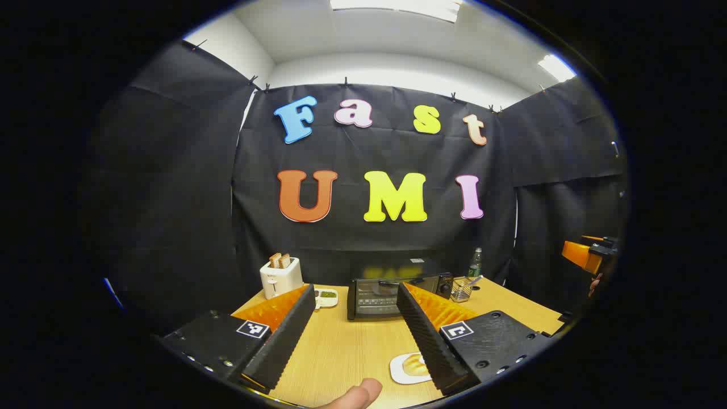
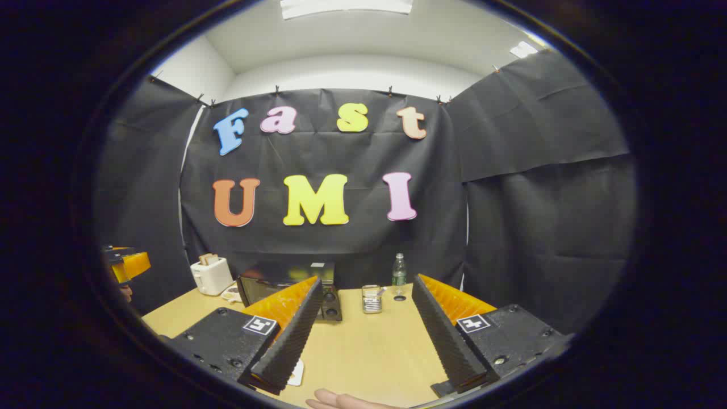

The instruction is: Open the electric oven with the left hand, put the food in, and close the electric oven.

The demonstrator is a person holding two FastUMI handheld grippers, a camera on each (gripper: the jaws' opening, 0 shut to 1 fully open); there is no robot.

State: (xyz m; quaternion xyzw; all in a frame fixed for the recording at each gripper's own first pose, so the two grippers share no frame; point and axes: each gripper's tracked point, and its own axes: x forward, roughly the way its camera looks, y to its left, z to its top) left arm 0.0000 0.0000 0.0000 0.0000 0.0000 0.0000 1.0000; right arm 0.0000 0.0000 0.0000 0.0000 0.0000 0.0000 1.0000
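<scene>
We sit at start: oven (image 1: 397, 292) door closed, standing at table's (image 1: 341, 352) far edge, between toaster (image 1: 280, 276) and wire basket (image 1: 462, 289). Left gripper (image 1: 355, 341) spread wide, empty, held back from oven. Right gripper (image 2: 363, 341) likewise wide, empty. Food on plate (image 1: 410, 368) near our left fingers. Next, we judge: left reaches to door handle. Bare tabletop ahead gives open room; bottle (image 2: 399, 271) near far edge.
</scene>
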